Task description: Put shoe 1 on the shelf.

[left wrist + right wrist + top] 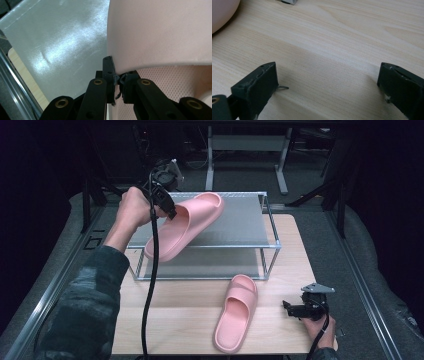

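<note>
Second slipper (236, 314) lies nearest you on the table (280, 330), long axis running away from you, toe toward the rack (270, 227). Your right gripper (292, 309) sits just right of it, jaws wide apart, empty, so that hand is nearer. Your left gripper (170, 212) is clamped on the strap edge of the held slipper (187, 225), which hangs tilted over the rack's top shelf (62, 45), heel off the front rail. Rack frame is the only obstruction.

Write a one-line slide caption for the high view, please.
Left gripper lifts one pink slipper over the metal rack.
</note>
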Motion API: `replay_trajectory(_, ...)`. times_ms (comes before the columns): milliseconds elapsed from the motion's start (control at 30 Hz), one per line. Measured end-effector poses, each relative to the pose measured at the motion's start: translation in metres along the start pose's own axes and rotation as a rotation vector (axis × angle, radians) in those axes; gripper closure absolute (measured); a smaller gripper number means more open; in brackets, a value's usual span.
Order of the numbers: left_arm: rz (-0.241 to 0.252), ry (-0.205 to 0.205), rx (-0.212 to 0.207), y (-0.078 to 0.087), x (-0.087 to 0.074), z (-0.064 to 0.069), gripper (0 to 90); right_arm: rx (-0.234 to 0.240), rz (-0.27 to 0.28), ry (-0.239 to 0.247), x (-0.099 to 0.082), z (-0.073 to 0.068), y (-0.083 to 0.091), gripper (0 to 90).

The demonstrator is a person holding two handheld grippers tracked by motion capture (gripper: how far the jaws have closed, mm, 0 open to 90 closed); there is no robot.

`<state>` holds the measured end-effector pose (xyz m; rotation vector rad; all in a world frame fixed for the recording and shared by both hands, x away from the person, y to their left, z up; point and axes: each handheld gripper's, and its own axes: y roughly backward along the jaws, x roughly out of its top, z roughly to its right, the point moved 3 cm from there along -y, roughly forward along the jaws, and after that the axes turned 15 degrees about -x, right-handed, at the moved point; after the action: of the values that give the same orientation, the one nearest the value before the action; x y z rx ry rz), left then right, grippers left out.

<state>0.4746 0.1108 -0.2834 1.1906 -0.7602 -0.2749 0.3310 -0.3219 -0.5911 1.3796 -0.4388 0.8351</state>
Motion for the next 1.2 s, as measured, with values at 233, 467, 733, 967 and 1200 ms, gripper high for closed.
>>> replay_trajectory(233,0.011,0.122,0.039,-0.007,0.013,-0.012,84.2,0.000,0.000,0.000,0.000,0.000,0.000,2.6)
replay_trajectory(467,0.026,0.245,0.091,-0.020,0.023,-0.026,84.3,0.000,0.001,0.000,0.000,0.000,0.000,2.9)
replay_trajectory(733,0.044,0.340,0.125,-0.040,0.031,-0.041,84.2,0.001,0.001,0.000,0.000,0.000,0.000,3.1)
replay_trajectory(967,0.071,0.393,0.150,-0.063,0.036,-0.053,84.0,-0.002,0.004,-0.002,0.000,0.000,0.000,3.4)
replay_trajectory(1200,0.078,0.377,0.142,-0.078,0.033,-0.057,83.2,-0.002,0.004,-0.003,0.000,0.000,0.000,3.6)
